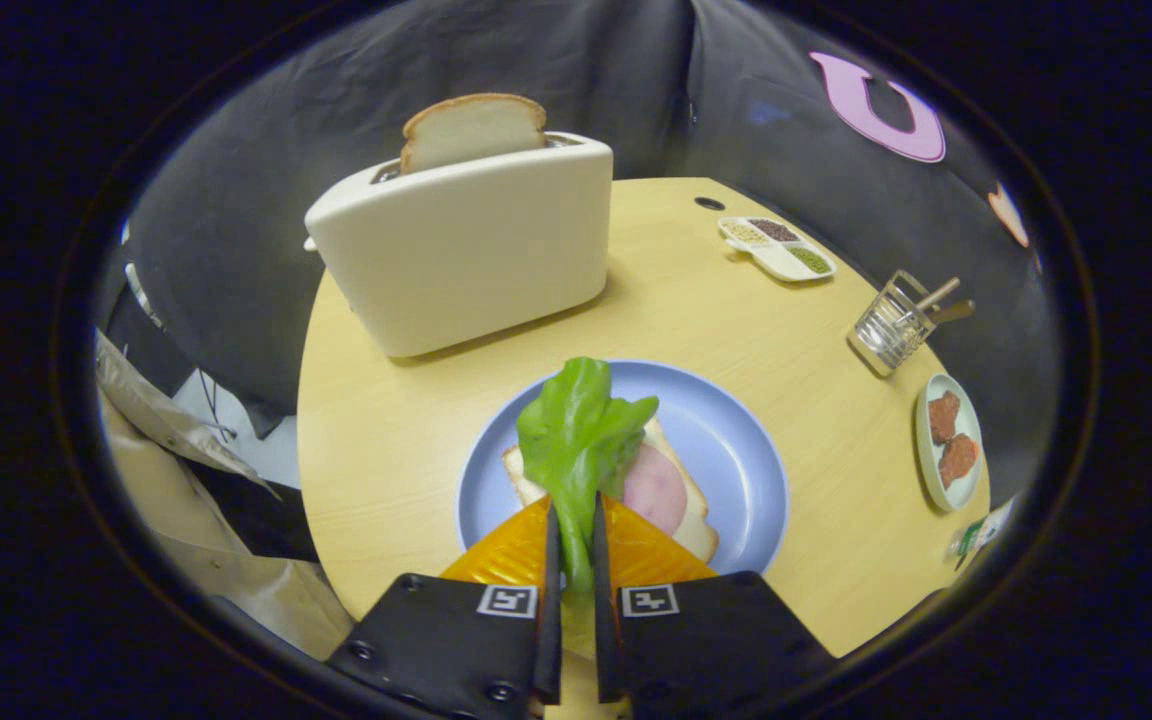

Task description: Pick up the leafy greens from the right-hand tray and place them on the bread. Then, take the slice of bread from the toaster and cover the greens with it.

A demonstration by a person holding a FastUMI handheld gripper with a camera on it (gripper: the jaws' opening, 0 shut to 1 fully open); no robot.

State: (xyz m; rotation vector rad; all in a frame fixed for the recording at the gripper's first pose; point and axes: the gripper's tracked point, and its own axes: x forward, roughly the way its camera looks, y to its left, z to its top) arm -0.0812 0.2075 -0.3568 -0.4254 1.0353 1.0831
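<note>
My gripper is shut on the stem of a green lettuce leaf, which sticks out ahead of the fingers. The leaf hangs over a slice of bread topped with a pink ham round, lying on a blue plate just ahead of the fingers. Whether the leaf touches the bread I cannot tell. Beyond the plate stands a cream toaster with a second bread slice poking up out of its slot.
A round wooden table carries everything. To the right lie a white divided dish of seeds, a wire holder with utensils and a pale tray with brown meat pieces. Crumpled cloth lies off the table's left edge.
</note>
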